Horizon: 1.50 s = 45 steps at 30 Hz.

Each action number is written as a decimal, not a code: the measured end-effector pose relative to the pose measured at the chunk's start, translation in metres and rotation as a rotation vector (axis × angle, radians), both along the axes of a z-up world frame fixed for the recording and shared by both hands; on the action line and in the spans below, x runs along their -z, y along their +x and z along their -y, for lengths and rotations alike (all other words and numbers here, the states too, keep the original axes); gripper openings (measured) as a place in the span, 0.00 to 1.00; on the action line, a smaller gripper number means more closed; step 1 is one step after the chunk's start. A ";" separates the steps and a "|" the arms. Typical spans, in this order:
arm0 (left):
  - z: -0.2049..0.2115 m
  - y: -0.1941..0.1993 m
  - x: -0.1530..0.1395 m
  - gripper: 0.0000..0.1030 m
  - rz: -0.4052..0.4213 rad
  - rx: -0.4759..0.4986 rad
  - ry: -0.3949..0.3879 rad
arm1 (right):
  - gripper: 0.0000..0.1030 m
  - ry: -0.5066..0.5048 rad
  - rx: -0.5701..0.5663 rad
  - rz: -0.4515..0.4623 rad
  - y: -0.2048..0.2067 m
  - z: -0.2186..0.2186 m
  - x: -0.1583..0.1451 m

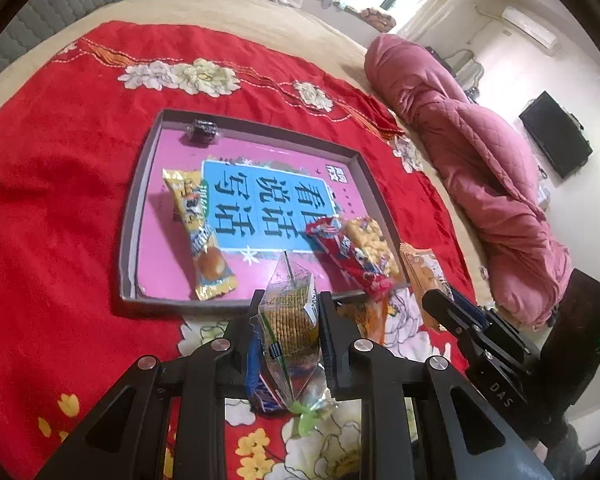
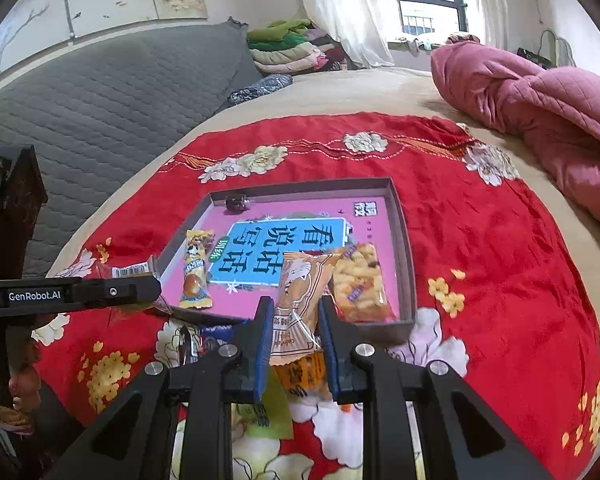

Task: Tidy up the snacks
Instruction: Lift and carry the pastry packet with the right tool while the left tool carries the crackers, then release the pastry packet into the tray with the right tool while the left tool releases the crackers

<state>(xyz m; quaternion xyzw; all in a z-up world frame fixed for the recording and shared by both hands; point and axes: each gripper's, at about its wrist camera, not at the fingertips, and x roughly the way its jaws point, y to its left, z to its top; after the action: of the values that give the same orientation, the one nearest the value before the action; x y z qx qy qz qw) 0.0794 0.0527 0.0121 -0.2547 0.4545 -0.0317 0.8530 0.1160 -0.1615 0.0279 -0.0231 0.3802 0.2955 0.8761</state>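
Note:
A shallow box tray (image 1: 138,204) with a pink and blue printed bottom lies on the red floral cloth; it also shows in the right wrist view (image 2: 405,236). In it lie a yellow snack bar (image 1: 198,232), a red packet (image 1: 352,258), a bag of yellow puffs (image 1: 370,240) and a small dark candy (image 1: 202,132). My left gripper (image 1: 290,308) is shut on a clear cracker packet (image 1: 290,316) just before the tray's near edge. My right gripper (image 2: 294,312) is shut on an orange-brown pastry packet (image 2: 300,300) over the tray's near edge.
A blue wrapper (image 1: 260,392) and other packets lie on the cloth (image 1: 52,240) under the grippers. A rolled pink quilt (image 1: 480,160) lies at the right. A grey headboard (image 2: 100,100) and folded bedding (image 2: 288,48) stand behind.

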 end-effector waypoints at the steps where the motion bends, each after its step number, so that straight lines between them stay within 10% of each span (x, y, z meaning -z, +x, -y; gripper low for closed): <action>1: -0.001 0.001 0.000 0.24 0.001 -0.001 0.003 | 0.22 0.001 -0.002 0.002 0.001 -0.002 0.000; 45: -0.011 0.058 0.024 0.24 -0.011 -0.019 0.002 | 0.22 -0.055 -0.001 -0.032 0.049 -0.054 0.025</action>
<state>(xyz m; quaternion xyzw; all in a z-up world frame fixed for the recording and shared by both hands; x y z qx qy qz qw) 0.1369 0.0635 -0.0114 -0.2584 0.4570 -0.0220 0.8508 0.1647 -0.1072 0.0032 -0.0426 0.4023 0.2855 0.8688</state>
